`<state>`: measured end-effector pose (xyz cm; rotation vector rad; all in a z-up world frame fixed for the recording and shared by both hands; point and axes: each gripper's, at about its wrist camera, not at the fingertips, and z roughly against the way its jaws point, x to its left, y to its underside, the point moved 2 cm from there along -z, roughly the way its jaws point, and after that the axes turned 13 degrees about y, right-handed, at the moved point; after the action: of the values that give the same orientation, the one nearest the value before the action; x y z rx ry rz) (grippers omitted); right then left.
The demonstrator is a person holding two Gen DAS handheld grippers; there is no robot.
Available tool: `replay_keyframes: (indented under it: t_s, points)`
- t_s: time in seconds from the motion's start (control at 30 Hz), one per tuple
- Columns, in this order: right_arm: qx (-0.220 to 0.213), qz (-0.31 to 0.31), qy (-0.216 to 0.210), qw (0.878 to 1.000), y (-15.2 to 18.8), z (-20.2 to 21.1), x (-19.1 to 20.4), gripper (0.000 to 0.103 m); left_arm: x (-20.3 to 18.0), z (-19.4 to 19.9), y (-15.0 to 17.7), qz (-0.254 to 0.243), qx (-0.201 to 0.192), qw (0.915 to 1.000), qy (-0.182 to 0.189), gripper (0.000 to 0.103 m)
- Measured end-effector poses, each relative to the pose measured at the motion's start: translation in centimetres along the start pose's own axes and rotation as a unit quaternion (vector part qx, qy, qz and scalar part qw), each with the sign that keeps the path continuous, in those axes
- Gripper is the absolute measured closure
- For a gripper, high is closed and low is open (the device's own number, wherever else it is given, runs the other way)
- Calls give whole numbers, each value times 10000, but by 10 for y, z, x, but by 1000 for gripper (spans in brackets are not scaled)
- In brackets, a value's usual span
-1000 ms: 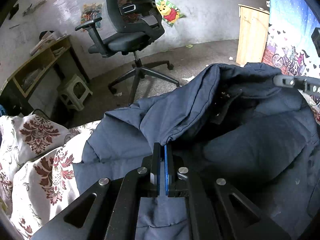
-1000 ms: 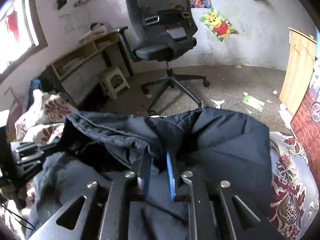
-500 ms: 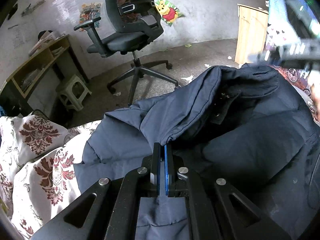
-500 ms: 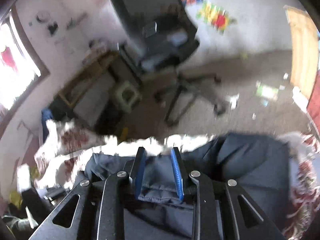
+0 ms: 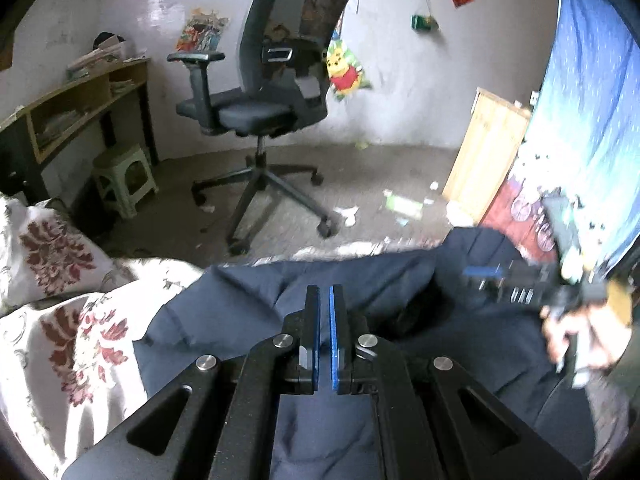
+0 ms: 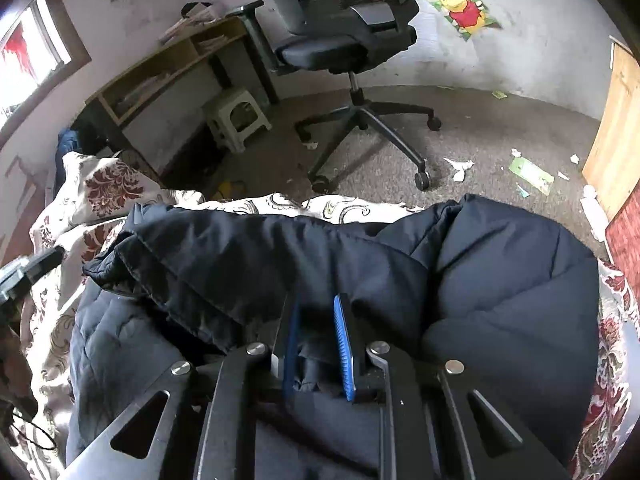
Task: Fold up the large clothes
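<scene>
A dark navy padded jacket (image 6: 500, 280) lies on a bed with a white and red floral cover (image 6: 104, 188). It also fills the lower half of the left wrist view (image 5: 248, 292). My left gripper (image 5: 324, 294) is above the jacket with its blue pads nearly together and nothing between the tips. My right gripper (image 6: 316, 308) is shut on a thick fold of the jacket. It also shows, blurred, at the right of the left wrist view (image 5: 480, 276), with the hand that holds it. A long folded part (image 6: 240, 248) lies across the jacket.
A black office chair (image 5: 276, 108) stands on the carpet beyond the bed. A small stool (image 5: 124, 176) and a wooden desk (image 5: 68, 104) are at the left. A wooden board (image 5: 488, 152) and a blue curtain (image 5: 588, 100) are at the right. Paper scraps litter the floor.
My left gripper let go of the jacket fold and rose; the fabric dropped flat. My right gripper swung up and came back down, still clamped on the jacket.
</scene>
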<state>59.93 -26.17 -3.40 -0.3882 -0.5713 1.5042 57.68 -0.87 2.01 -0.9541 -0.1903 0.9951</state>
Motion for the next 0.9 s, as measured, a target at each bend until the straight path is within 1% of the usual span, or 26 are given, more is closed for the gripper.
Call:
replay_keyframes:
  t_s: [0.03,0.07,0.1,0.13,0.2,0.23,0.27,0.3,0.33,0.4,0.47,0.57,0.7,0.8,0.87,0.9]
  points:
    - [0,3,-12,10000,0,0,-1,86,-2,-3,-7,18,-7,10000,58,101]
    - [-1,13,-20,10000,0,-1,0,86,-6,-11,-14,47,52,9997,217,101]
    - [6,26,-26,10000,0,-1,-1,86,-8,-20,-19,82,178,9990,405,101]
    - [23,46,-28,10000,1,-2,-1,86,-9,-28,-22,100,301,9982,500,101]
    - [66,122,-22,9999,1,-2,-1,86,-10,-57,-21,189,921,9921,832,101]
    - [106,187,-4,9998,2,-2,-1,87,-8,-69,-18,202,1207,9892,811,101]
    - [174,275,36,9995,3,-4,1,87,-6,-84,-11,195,1608,9834,816,101]
    - [267,376,75,9989,5,-6,1,88,-5,-93,-6,141,1811,9804,756,101]
    - [389,482,92,9980,6,-10,2,88,-2,-103,2,20,2066,9766,596,101]
    - [566,686,126,9960,7,-19,5,88,3,-115,16,-41,2368,9709,361,102]
    - [640,816,176,9945,8,-27,7,88,11,-122,25,83,2424,9696,306,102]
    - [693,921,256,9930,7,-45,9,88,17,-134,30,258,2448,9689,265,102]
    - [682,876,226,9936,4,-62,5,88,18,-144,35,190,2359,9715,126,102]
    - [500,796,173,9954,7,-53,3,89,15,-132,34,110,2146,9765,176,102]
    - [385,449,81,9982,7,-34,-1,89,15,-119,34,-27,1927,9809,264,102]
    - [229,272,-123,9993,5,-20,-2,88,16,-114,34,-74,1859,9822,275,102]
